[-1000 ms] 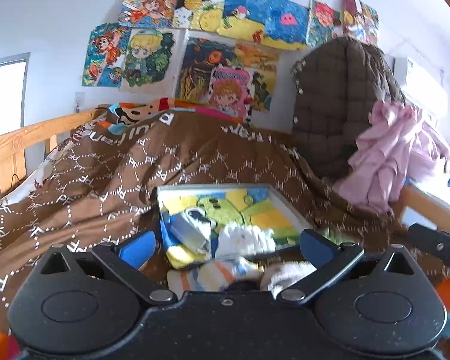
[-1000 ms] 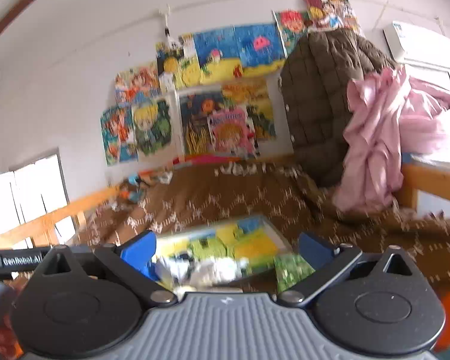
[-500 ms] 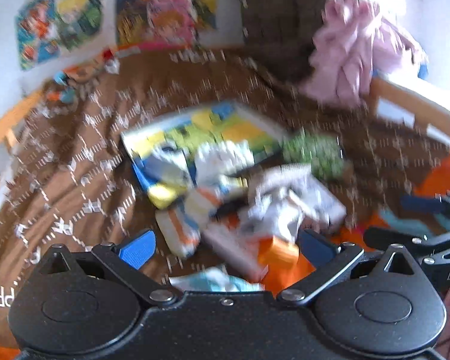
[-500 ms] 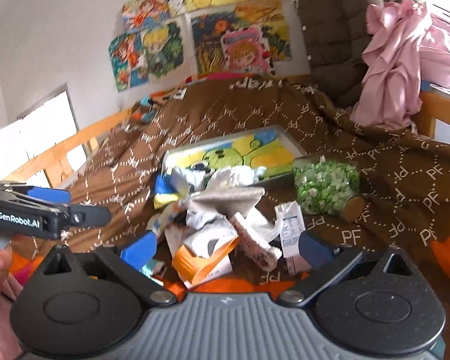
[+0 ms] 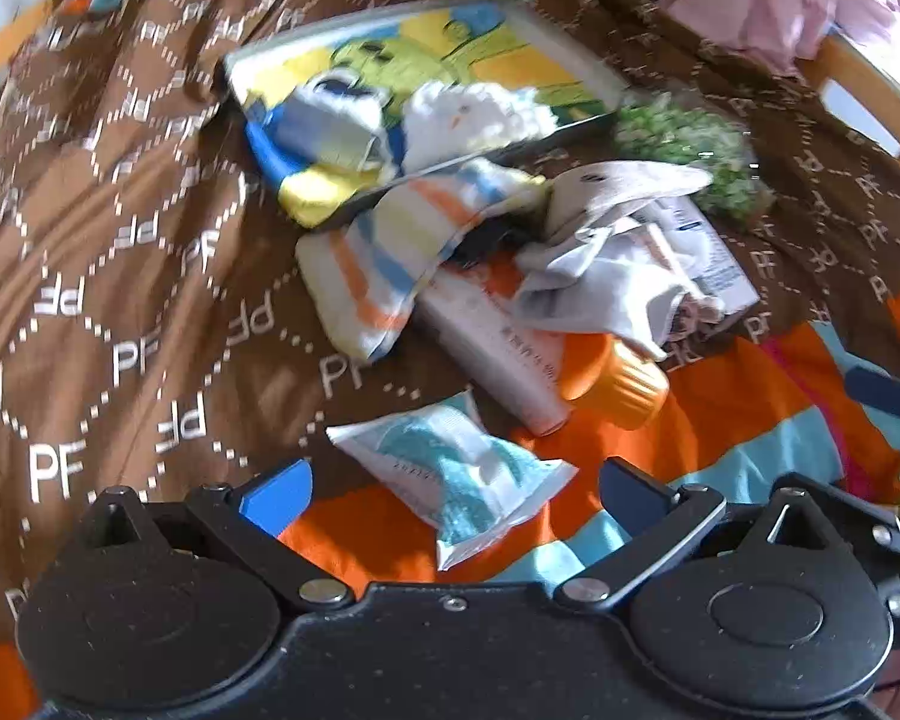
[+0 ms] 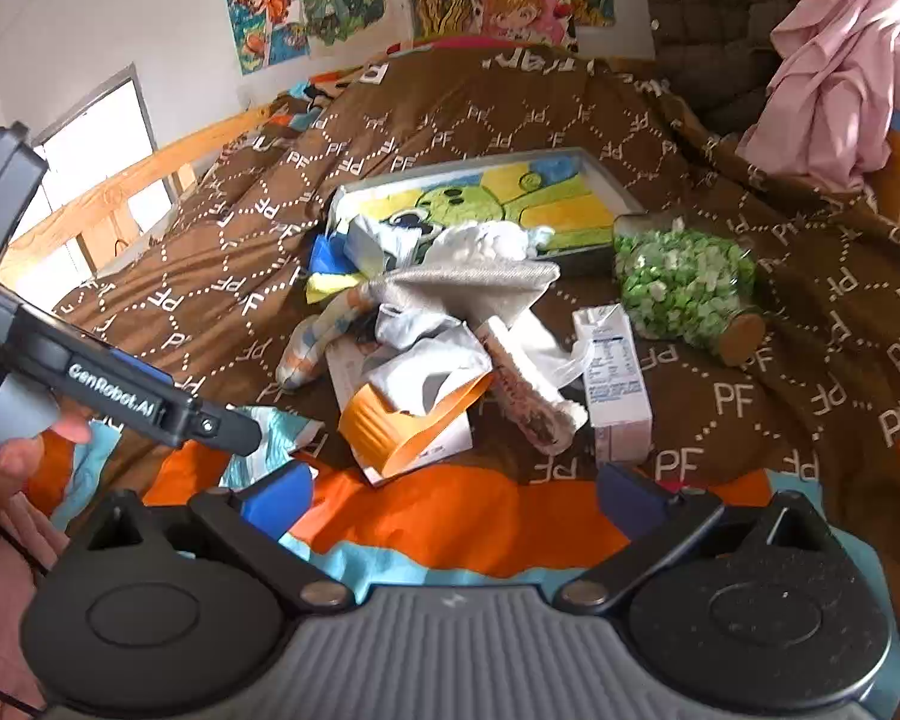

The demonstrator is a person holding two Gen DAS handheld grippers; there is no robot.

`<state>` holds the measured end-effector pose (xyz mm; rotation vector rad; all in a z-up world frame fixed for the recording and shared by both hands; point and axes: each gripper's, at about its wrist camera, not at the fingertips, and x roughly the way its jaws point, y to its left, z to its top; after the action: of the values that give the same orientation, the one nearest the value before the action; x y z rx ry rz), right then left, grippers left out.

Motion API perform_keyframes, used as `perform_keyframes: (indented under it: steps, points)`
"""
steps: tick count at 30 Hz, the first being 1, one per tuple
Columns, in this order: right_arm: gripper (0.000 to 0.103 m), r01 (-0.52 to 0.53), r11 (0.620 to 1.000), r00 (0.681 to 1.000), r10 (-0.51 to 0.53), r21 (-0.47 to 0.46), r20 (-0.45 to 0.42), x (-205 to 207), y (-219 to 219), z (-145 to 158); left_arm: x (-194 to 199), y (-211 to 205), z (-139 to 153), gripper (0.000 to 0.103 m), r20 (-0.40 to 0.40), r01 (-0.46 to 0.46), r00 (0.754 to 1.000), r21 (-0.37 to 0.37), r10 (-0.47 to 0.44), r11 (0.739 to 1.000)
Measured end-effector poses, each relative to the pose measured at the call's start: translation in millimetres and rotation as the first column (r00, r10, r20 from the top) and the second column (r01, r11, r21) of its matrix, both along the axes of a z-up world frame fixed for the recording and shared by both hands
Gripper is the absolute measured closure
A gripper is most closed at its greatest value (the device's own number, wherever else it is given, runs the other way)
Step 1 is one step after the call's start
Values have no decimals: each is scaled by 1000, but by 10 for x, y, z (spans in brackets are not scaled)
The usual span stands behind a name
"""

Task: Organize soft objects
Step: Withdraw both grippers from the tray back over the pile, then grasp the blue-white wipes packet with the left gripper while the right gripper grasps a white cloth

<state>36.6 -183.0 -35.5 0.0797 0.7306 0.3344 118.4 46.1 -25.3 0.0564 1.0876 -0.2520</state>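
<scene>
Socks and other soft things lie in a heap on the brown bedcover (image 6: 480, 138), in front of both my grippers. My left gripper (image 5: 453, 483) has its fingers wide apart and holds nothing; a small white-and-teal packet (image 5: 456, 474) lies on the cover just between the fingertips, but I cannot tell if they touch it. My right gripper (image 6: 453, 486) is also spread apart and empty, and it hangs over the orange and light-blue stripe of the cover.

In the heap, a striped sock (image 5: 384, 258) with orange, blue and yellow bands lies at the left side, with one end on the edge of the picture tray (image 6: 597, 171). Beside it is a grey sock (image 6: 474, 288) spread over crumpled white cloth (image 6: 426, 354). An orange cup (image 6: 402, 420) lies on its side just under this cloth, on a white flat box (image 5: 498, 336). A small milk carton (image 6: 615, 372) lies at the right of the heap, and near it a jar of green candies (image 6: 684, 288) lies on its side with its cork lid toward me.

On the tray itself rest a fluffy white piece (image 5: 474, 117) and a blue-yellow cloth (image 5: 306, 150). A pink garment (image 6: 840, 60) hangs at the far right. In the right wrist view my left hand (image 6: 6, 480) holds the left tool at the left edge.
</scene>
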Motion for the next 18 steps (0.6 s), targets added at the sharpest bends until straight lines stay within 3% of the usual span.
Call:
perform_keyframes:
  steps: [5,9,18]
  points:
    - [0,-19,1000,999,20,20,-47,264,-48,19,184,106,-141,5,-100,-79,992,-59,73,995]
    - [0,-41,999,999,42,-35,3,516,-67,98,302,167,-264,7,-157,-131,981,-96,115,987]
    - [0,-152,986,987,154,-68,34,927,65,-51,410,172,-413,9,-204,-145,972,-127,117,981]
